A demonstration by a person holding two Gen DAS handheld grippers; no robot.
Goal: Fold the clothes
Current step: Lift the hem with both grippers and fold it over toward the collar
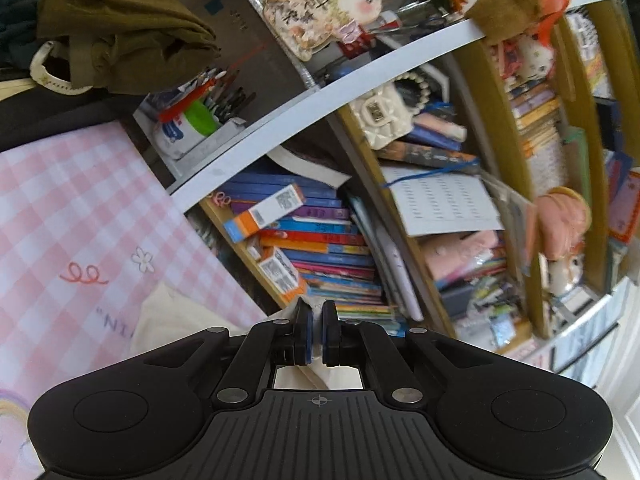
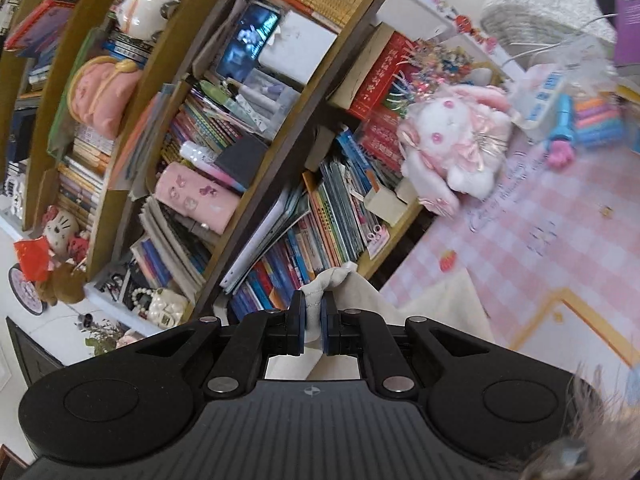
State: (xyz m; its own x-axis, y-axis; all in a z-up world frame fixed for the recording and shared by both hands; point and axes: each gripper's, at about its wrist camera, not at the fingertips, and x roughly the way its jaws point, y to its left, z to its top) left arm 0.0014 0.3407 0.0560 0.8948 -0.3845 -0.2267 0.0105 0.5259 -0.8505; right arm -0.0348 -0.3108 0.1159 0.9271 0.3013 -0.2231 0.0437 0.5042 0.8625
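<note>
My right gripper (image 2: 313,322) is clamped on a bunched corner of the cream fabric garment (image 2: 436,308), which hangs below. My left gripper (image 1: 317,332) has pinched cream cloth too. Pink checked tablecloth (image 2: 540,248) underneath, crowded wooden bookshelf (image 1: 440,200) ahead, pink plush rabbit (image 2: 456,140) nearby.

matt cream cloth (image 2: 360,300), glossy gingham tablecloth (image 2: 540,232)

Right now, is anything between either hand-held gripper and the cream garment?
Nothing visible. The right hand-held gripper is shut on a bunched edge of the cream garment. The left hand-held gripper is shut too, with cream cloth showing just beneath its fingers.
</note>
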